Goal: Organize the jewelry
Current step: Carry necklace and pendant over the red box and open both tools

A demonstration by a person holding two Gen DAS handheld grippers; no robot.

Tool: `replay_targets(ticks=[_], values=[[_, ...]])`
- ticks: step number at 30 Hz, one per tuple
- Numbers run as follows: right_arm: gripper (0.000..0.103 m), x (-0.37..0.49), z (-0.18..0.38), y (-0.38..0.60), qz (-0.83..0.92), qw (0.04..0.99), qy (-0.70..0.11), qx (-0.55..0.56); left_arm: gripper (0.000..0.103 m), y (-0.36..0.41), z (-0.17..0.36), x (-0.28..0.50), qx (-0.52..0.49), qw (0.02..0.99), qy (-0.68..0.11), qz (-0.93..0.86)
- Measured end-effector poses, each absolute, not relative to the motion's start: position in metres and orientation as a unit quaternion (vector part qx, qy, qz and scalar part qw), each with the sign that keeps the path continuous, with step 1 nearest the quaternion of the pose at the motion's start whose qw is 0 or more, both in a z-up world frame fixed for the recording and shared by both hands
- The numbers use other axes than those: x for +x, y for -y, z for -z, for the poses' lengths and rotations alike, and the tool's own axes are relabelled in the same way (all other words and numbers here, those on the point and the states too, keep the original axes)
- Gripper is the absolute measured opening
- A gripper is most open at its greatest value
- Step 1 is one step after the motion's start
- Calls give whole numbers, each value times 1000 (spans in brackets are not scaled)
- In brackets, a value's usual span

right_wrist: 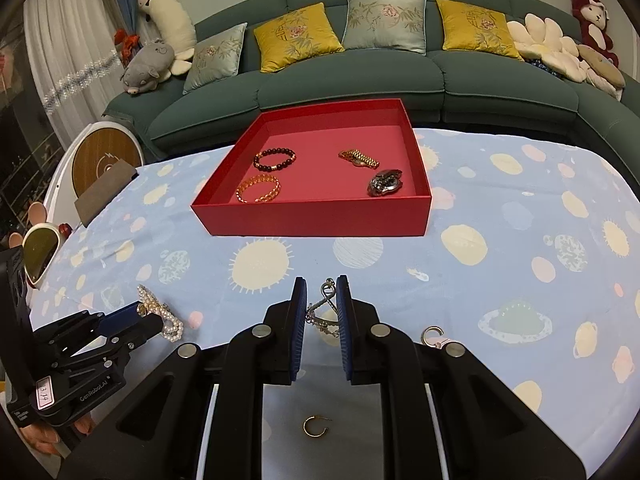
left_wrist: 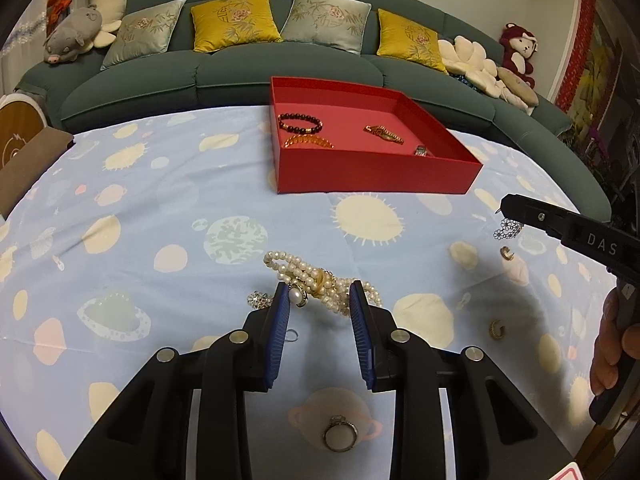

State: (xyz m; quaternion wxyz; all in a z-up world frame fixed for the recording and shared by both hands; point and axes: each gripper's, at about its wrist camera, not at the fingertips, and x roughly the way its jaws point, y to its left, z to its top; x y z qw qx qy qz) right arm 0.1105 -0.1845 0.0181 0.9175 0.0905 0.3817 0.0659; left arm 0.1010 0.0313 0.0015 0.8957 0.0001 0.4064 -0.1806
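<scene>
Item: loose jewelry on a planet-print tablecloth (left_wrist: pixel 240 208), destined for the red tray (left_wrist: pixel 376 176), which already holds a dark bead bracelet (right_wrist: pixel 275 159), an amber bead bracelet (right_wrist: pixel 258 188), a gold watch (right_wrist: pixel 359 159) and a steel watch (right_wrist: pixel 385 183). Right gripper (right_wrist: pixel 322 304): raised off the cloth, level and pointed toward the tray, jaws narrowed to a slim gap with a silver filigree earring (right_wrist: pixel 322 312) caught between the pads; in the left wrist view the flower-shaped piece dangles below the tip. Risk: the hold looks slight, on thin wire, so a jolt on the way to the tray could shake the earring loose onto the cloth or over the tray wall. Left gripper (left_wrist: pixel 320 292): low over the near cloth, angled slightly down, jaws spread wide and holding nothing, straddling a pearl ring (left_wrist: pixel 298 295) lying against a knotted pearl strand (left_wrist: pixel 320 276). Risk: closing here may pinch ring and strand together, dragging the pearls along, or nudge the ring out sideways. Also unsorted: a sparkly small piece (left_wrist: pixel 260 299) left of the ring, a white-stone ring (left_wrist: pixel 340 434) nearest the camera, gold hoop earrings (left_wrist: pixel 496 328) to the right.
</scene>
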Motion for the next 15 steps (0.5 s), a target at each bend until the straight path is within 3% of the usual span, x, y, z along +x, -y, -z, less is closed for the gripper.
replay_targets(ticks=[15], values=[[14, 102, -75, 188, -85, 939, -319, 98, 27, -14, -82, 110, -26, 914, -339, 222]])
